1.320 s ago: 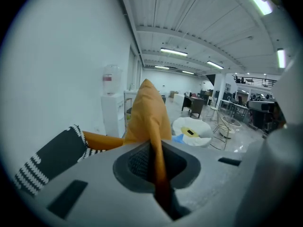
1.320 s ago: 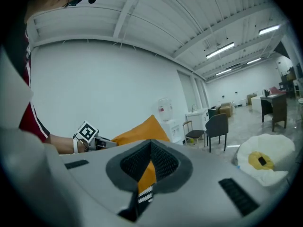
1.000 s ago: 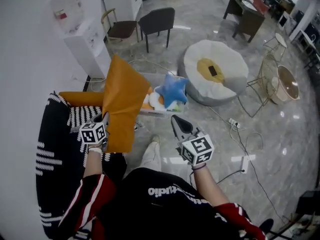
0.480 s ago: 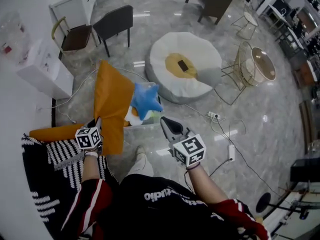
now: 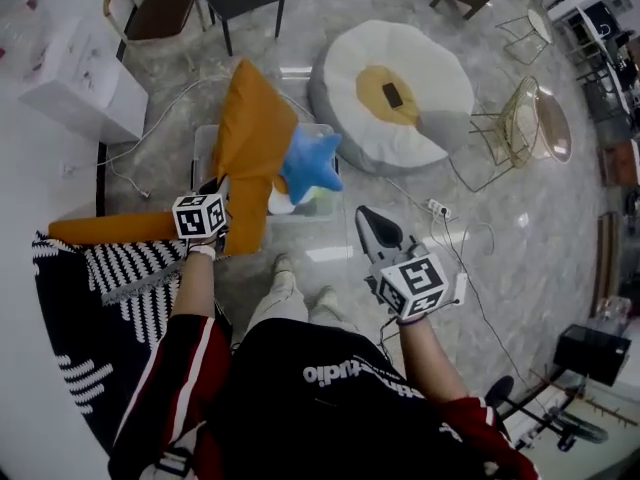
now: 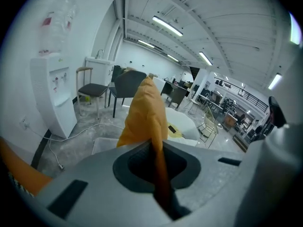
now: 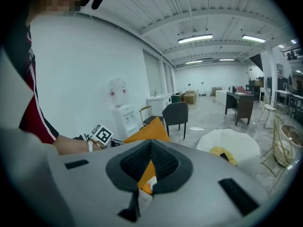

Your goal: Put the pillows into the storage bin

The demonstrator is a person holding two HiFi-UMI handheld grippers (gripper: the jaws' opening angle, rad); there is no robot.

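"Over the clear storage bin [image 5: 203,146], up at eleven o'clock in the head view, what's that orange thing?"

"An orange pillow [image 5: 255,133], hanging upright. The left gripper [image 5: 218,188] has its jaws pinched on it near the lower edge. In the left gripper view the fabric runs straight up out of the closed pads."

"Is it inside the bin?"

"I can't tell whether it touches the bin; it covers the bin's middle. A blue star pillow [image 5: 312,163] lies in the bin at the orange one's three o'clock, against it, with something white underneath."

"And the right gripper [image 5: 366,220]?"

"Jaws together, nothing between them. It hovers over the marble floor [image 5: 330,253] at the bin's five o'clock, near but apart."

"Any more pillows?"

"A second orange pillow [image 5: 105,230] at nine o'clock, lying flat on the black-and-white striped seat [image 5: 130,278], just beside the left gripper's marker cube."

"What else?"

"A white beanbag [image 5: 440,78] with a yellow centre at one o'clock, a gold wire chair [image 5: 520,128] at its three o'clock, and a white water dispenser [image 5: 70,73] at ten."
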